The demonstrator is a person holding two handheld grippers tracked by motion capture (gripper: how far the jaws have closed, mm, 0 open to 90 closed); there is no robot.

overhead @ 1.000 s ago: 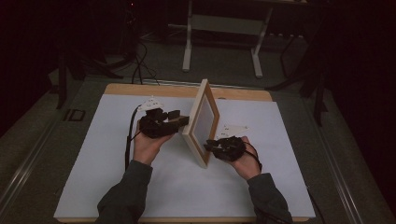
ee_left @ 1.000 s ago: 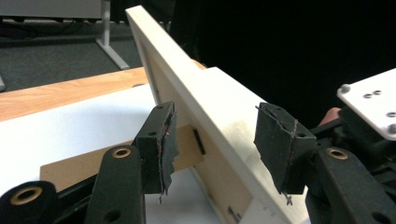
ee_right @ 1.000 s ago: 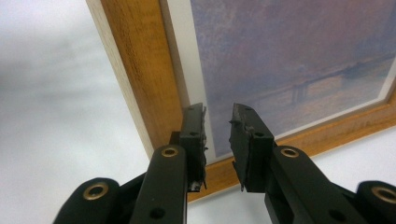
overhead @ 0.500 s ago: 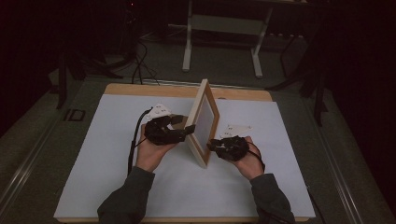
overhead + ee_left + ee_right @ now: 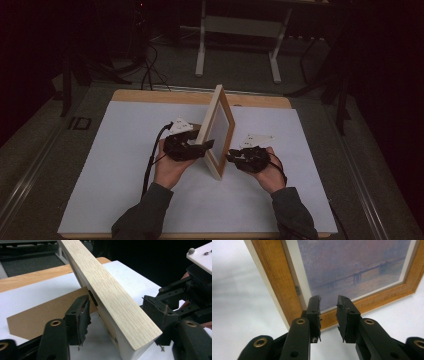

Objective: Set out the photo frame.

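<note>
A light wooden picture frame point(image 5: 220, 125) stands upright on its edge at the middle of the white table. My left gripper point(image 5: 205, 146) is at the frame's back side; in the left gripper view its open jaws straddle the frame's near edge point(image 5: 110, 297), with a gap on the left jaw's side. My left gripper point(image 5: 117, 306) is not clamped. On the front side my right gripper point(image 5: 231, 156) points at the frame's lower corner. My right gripper point(image 5: 328, 302) is slightly open and empty, close to the glass over a bluish bridge print point(image 5: 352, 265).
A brown board point(image 5: 50, 312) lies flat on the table behind the frame. The white sheet point(image 5: 125, 165) covers the wooden table, whose bare strip point(image 5: 150, 95) runs along the back. A metal stand point(image 5: 235, 30) and cables point(image 5: 150, 65) are on the floor beyond.
My left gripper has moved right, from beside the frame to around its near edge. The right gripper has shifted only slightly, and the frame still stands upright.
</note>
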